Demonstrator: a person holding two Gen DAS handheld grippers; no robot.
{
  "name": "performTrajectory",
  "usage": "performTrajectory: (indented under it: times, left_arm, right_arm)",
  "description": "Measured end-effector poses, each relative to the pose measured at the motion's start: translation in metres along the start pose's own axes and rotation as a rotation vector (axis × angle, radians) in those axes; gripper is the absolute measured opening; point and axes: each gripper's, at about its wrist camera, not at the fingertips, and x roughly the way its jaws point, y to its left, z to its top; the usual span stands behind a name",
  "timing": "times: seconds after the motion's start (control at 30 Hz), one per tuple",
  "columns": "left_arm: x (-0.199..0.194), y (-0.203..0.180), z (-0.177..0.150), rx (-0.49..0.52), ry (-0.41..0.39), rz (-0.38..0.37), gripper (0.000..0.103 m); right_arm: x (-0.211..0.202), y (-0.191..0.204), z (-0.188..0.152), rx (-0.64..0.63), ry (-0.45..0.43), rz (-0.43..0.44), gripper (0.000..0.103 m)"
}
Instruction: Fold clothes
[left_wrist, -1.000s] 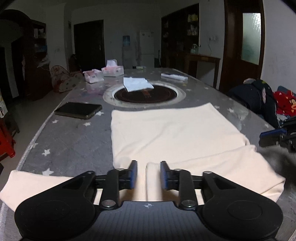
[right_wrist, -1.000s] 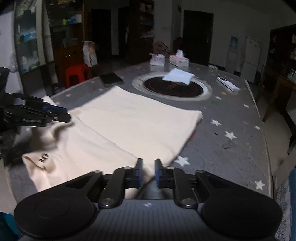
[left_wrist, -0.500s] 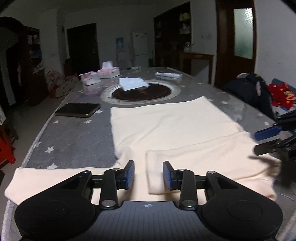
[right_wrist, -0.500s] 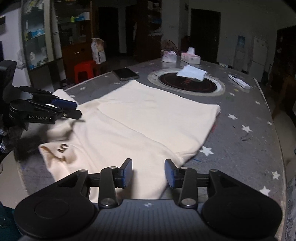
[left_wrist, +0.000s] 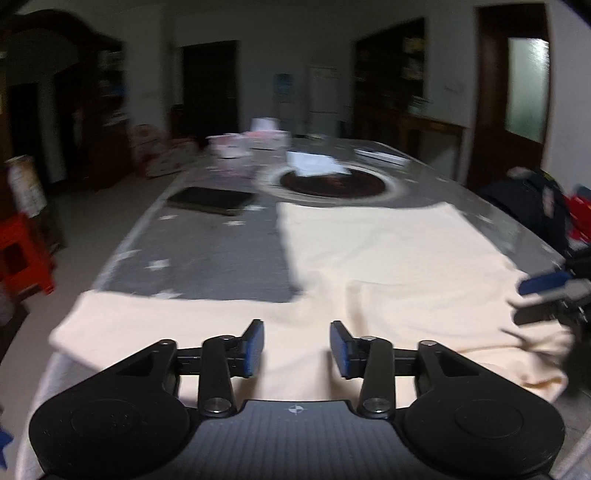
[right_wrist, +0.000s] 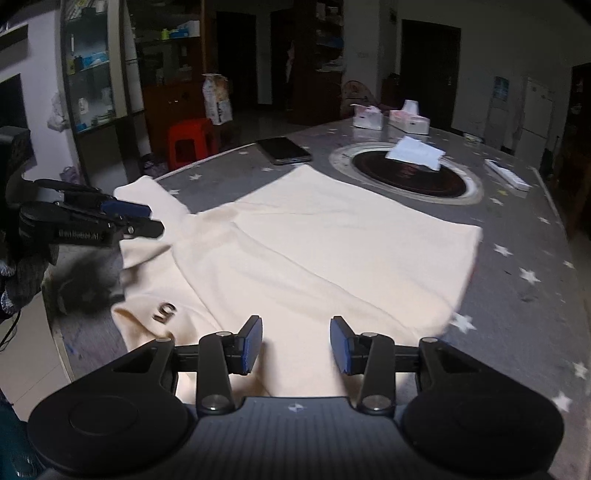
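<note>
A cream long-sleeved garment lies spread on the grey star-patterned table, with one sleeve stretched along the near edge. My left gripper hovers over the cloth near that edge. Its jaws are opening and nothing is pinched between them. My right gripper is over the garment's near hem, jaws also opening with only flat cloth beneath. Each gripper shows in the other's view: the right gripper at the far right, the left gripper at the far left, above the sleeve.
Beyond the garment are a dark phone, a round inset hotplate with white paper on it, tissue boxes and a remote. A red stool stands off the table's left side; dark clothes are heaped off its right side.
Both grippers' jaws have widened from nearly closed on the cloth to well apart, letting the garment go. Both have drawn back a little; the cloth now lies flat.
</note>
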Motion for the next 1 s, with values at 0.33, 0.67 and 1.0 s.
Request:
performTrajectory:
  times: [0.33, 0.67, 1.0]
  left_arm:
    - [-0.001, 0.106, 0.000, -0.235, 0.002, 0.353, 0.071]
    - [0.025, 0.152, -0.009, -0.389, 0.061, 0.310, 0.032]
    - [0.002, 0.127, 0.011, -0.337, -0.061, 0.248, 0.006]
  right_arm:
    - [0.015, 0.013, 0.004, 0.008, 0.020, 0.032, 0.050]
    - [-0.004, 0.018, 0.007, 0.014, -0.024, 0.019, 0.051]
    - [-0.021, 0.004, 0.000, 0.090, -0.081, -0.012, 0.052]
